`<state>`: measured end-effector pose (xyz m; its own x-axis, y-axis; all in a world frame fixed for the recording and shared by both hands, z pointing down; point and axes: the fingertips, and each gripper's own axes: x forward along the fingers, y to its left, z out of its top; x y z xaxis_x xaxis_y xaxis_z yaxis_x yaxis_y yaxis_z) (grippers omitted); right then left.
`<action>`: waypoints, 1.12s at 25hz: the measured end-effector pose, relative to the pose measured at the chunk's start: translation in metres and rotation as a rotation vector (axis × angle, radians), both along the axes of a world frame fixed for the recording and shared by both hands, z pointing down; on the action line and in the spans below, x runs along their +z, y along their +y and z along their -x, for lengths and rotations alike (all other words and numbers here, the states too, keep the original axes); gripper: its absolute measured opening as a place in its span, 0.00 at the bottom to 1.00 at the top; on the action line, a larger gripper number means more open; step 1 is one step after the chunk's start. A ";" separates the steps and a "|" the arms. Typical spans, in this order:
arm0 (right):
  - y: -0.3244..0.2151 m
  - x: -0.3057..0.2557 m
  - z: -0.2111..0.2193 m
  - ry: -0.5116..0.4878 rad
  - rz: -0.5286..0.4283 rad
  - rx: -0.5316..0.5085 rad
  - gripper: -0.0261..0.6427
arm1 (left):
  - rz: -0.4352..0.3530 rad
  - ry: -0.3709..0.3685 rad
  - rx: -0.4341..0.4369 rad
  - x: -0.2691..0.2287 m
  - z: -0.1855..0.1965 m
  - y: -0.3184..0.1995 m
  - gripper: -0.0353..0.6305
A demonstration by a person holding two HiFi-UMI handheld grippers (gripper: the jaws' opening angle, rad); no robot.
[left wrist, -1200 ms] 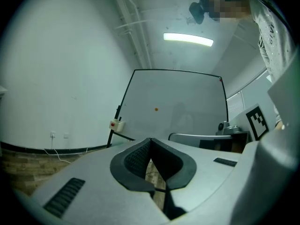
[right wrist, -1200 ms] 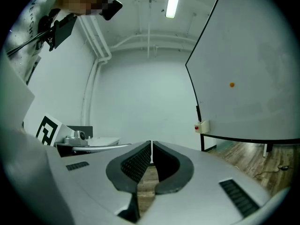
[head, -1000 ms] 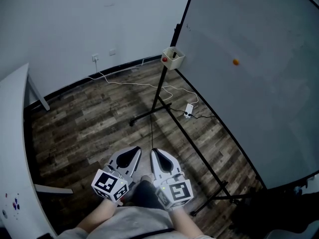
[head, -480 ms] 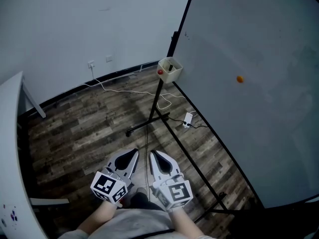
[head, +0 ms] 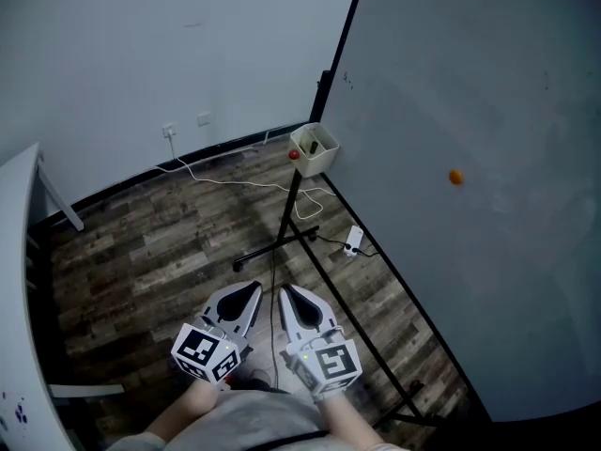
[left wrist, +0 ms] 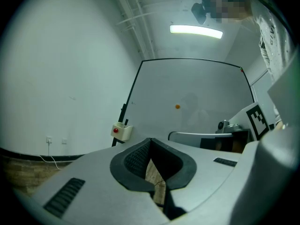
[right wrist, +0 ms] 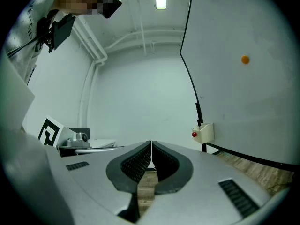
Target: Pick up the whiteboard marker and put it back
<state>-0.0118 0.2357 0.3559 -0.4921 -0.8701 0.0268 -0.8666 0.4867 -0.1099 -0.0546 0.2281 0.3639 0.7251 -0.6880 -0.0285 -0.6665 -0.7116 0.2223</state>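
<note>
Fingers: left gripper (left wrist: 151, 140) and right gripper (right wrist: 151, 144) both have their jaws pressed together on nothing, held low and near.
Whiteboard marker (head: 315, 145): apparently the dark stick in the cream holder (head: 310, 155), far ahead at the whiteboard (head: 470, 92) edge.
Risk: jaws arriving closed could knock the holder or push the marker deeper.

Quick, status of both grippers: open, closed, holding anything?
Left gripper: closed, jaws together, nothing between them.
Right gripper: closed, jaws together, nothing held.
</note>
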 end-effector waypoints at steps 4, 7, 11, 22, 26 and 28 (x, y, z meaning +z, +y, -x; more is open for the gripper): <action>-0.017 -0.004 -0.014 0.004 -0.019 -0.017 0.07 | -0.015 0.005 -0.002 -0.007 -0.017 -0.016 0.08; -0.022 -0.003 -0.022 -0.009 -0.017 -0.022 0.07 | -0.015 -0.001 0.003 -0.005 -0.029 -0.020 0.08; -0.027 -0.005 -0.027 -0.016 -0.025 -0.031 0.07 | -0.015 -0.010 0.004 -0.005 -0.040 -0.027 0.08; -0.072 0.002 -0.054 0.005 -0.015 0.019 0.07 | -0.019 -0.013 0.051 0.004 -0.067 -0.076 0.08; -0.099 0.010 -0.057 0.009 0.021 0.020 0.07 | -0.013 -0.013 0.081 0.009 -0.077 -0.107 0.08; -0.120 0.008 -0.057 -0.002 0.018 0.026 0.07 | -0.014 -0.011 0.091 0.010 -0.080 -0.126 0.08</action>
